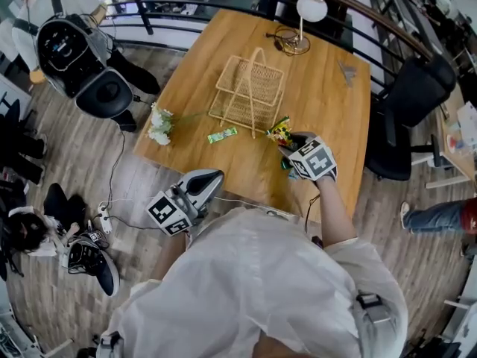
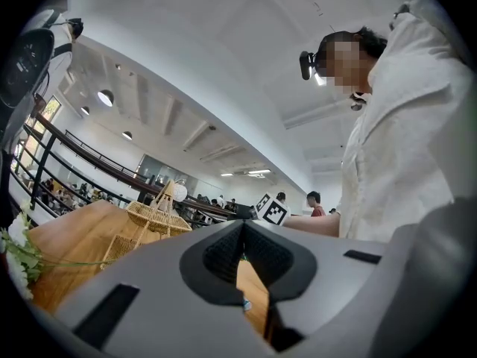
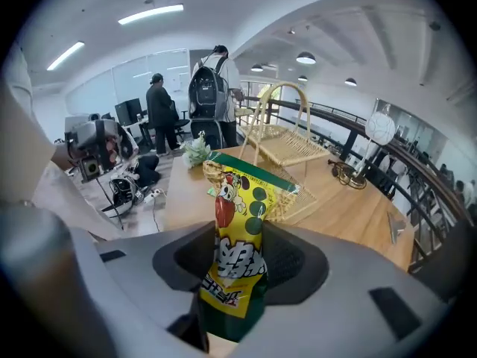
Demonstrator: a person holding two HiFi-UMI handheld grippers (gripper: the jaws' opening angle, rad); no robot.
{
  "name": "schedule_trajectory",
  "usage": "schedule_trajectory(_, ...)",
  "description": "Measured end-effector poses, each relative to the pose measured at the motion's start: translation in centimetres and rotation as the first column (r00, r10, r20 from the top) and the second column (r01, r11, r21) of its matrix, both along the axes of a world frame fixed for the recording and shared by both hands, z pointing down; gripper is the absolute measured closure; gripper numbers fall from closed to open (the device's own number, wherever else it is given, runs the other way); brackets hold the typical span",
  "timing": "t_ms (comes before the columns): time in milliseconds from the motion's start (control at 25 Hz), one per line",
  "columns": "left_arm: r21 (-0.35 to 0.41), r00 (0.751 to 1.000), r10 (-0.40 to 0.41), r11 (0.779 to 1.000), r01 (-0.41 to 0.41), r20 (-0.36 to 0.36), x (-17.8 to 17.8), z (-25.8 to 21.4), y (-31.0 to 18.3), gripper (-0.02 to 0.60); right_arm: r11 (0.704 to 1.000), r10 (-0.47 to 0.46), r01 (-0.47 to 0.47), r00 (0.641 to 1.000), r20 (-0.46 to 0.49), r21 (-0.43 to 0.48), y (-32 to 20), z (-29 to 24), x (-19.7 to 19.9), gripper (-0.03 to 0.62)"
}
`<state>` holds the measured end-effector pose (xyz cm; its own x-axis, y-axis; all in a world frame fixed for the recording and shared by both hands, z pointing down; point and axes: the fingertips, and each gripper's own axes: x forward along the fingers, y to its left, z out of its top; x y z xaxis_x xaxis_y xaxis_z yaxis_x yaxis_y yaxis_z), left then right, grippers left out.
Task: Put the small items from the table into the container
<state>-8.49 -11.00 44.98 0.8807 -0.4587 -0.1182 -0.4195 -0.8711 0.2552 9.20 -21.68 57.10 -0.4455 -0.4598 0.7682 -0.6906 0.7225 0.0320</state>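
In the head view, the right gripper (image 1: 289, 148) is held over the near part of the wooden table (image 1: 335, 118), close to the near right corner of the wicker basket (image 1: 250, 88). Its jaws are clamped on a yellow-and-green snack packet (image 3: 237, 230). In the right gripper view the packet is seen gripped by its lower half, standing upright between the pads and clear of the tabletop, with the basket beyond it. A small green packet (image 1: 222, 134) is seen lying flat on the table just in front of the basket, and a bunch of white flowers (image 1: 159, 125) is laid at the table's left edge. The left gripper (image 1: 215, 177) is held off the table's near edge, close to the person's body, with its jaws pressed together and nothing gripped between them. A desk lamp (image 1: 307, 13) is set at the table's far end.
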Motion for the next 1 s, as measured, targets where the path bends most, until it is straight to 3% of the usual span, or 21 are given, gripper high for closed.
schedule_trajectory(440,-0.011,1.000,-0.023,1.000,0.023,0.001,-0.5,0.0,-0.3,0.575,0.991,-0.082,0.094,0.988,-0.127,0.091,-8.3,-6.2,1.2,0.411)
schedule_trajectory(1000,-0.035,0.994,-0.109,0.993,0.109,0.007,-3.2,0.6,-0.5,0.575,0.974,-0.222,0.227,0.920,-0.324,-0.023,-17.6,-5.3,-2.2,0.411)
